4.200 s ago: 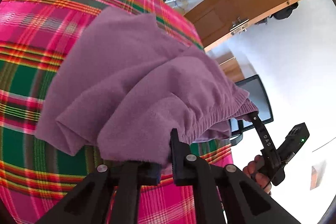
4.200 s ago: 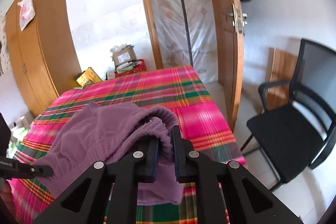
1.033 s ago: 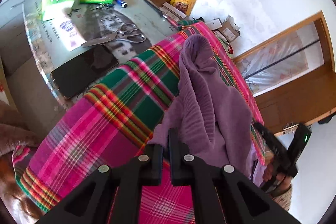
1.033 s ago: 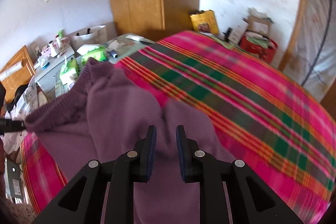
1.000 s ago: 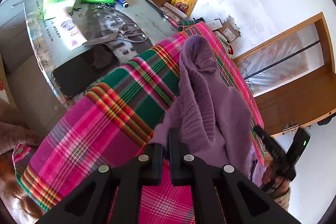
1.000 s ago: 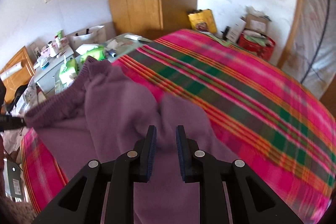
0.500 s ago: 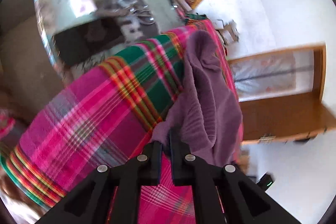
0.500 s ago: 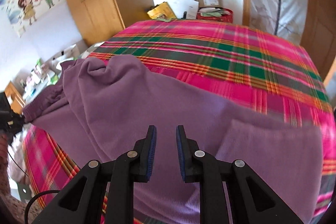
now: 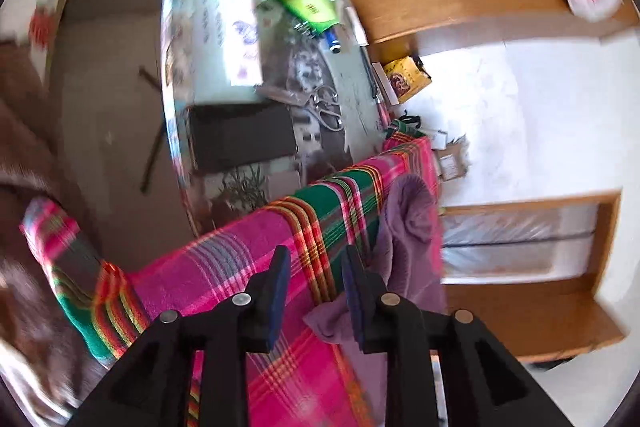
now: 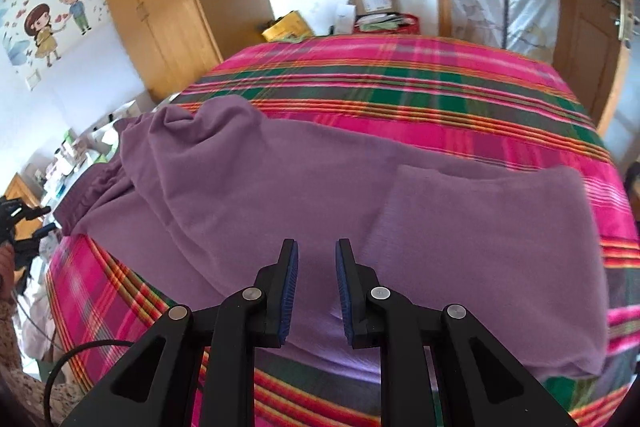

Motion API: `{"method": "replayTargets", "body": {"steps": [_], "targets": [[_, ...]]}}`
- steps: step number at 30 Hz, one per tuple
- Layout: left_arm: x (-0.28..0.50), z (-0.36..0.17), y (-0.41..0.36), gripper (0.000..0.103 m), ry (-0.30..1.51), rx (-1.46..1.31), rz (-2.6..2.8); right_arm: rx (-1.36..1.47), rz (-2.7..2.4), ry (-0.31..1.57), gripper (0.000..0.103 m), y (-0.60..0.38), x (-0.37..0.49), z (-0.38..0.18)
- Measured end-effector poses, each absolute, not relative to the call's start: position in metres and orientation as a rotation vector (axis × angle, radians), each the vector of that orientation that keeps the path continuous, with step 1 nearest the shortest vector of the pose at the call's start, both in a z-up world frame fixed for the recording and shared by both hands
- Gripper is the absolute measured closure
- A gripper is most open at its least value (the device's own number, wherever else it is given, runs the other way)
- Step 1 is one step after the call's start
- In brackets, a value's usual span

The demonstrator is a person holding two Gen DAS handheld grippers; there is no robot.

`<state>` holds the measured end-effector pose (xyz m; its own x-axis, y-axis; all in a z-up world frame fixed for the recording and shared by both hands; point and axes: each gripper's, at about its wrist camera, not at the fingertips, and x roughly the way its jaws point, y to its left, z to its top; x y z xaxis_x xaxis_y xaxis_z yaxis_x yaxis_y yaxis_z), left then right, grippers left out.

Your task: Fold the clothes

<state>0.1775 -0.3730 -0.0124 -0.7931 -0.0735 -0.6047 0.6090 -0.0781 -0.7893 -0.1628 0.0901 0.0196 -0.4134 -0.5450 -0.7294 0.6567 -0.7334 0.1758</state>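
Now your left tongs (image 9: 314, 269) have just been opening and stand apart with nothing pressed between the pads; only the plaid bed cover (image 9: 224, 259) shows through the gap, and the garment (image 9: 408, 239) hangs just to the right of the right-hand pad, touching or nearly touching it, I cannot tell which. Your right tongs (image 10: 316, 267) stand narrowly parted over the cloth, and whether they pinch any of it cannot be told from this view. The garment (image 10: 256, 195) is purple and lies spread on the bed (image 10: 400, 75), its long axis running across your right view: the gathered waistband end at the far left by the bed's edge, where your left tongs (image 10: 24, 223) show beside it, and a doubled-over panel at the right. So the layout favours a split: the left hand is the nearer one to the waistband end, while the right hand sits over the middle and is nearer to the folded panel. Judging by that, one fold looks made and the next probably means bringing one end over along that long axis. Beyond the bed edge in the left view stands a cluttered counter (image 9: 208, 75) with scissors (image 9: 328, 107) on it, well clear of the cloth.
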Motion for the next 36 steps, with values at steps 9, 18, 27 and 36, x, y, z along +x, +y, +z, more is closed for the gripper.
{"method": "replayTargets", "body": {"steps": [9,18,27,36], "targets": [[0.092,0.024,-0.318,0.073,1.466,0.819,-2.229,1.044,-2.263,0.254,0.08,0.119,-0.154,0.015],[0.009,0.029,-0.24,0.071,1.263,1.124,-2.433,1.013,-2.249,0.472,0.06,0.081,-0.145,0.001],[-0.021,0.025,-0.205,0.071,1.194,1.25,-2.444,1.006,-2.349,0.482,0.061,0.102,-0.153,0.001],[-0.04,0.018,-0.185,0.071,1.174,1.337,-2.454,0.979,-2.354,0.453,0.093,0.109,-0.148,0.003]]}}
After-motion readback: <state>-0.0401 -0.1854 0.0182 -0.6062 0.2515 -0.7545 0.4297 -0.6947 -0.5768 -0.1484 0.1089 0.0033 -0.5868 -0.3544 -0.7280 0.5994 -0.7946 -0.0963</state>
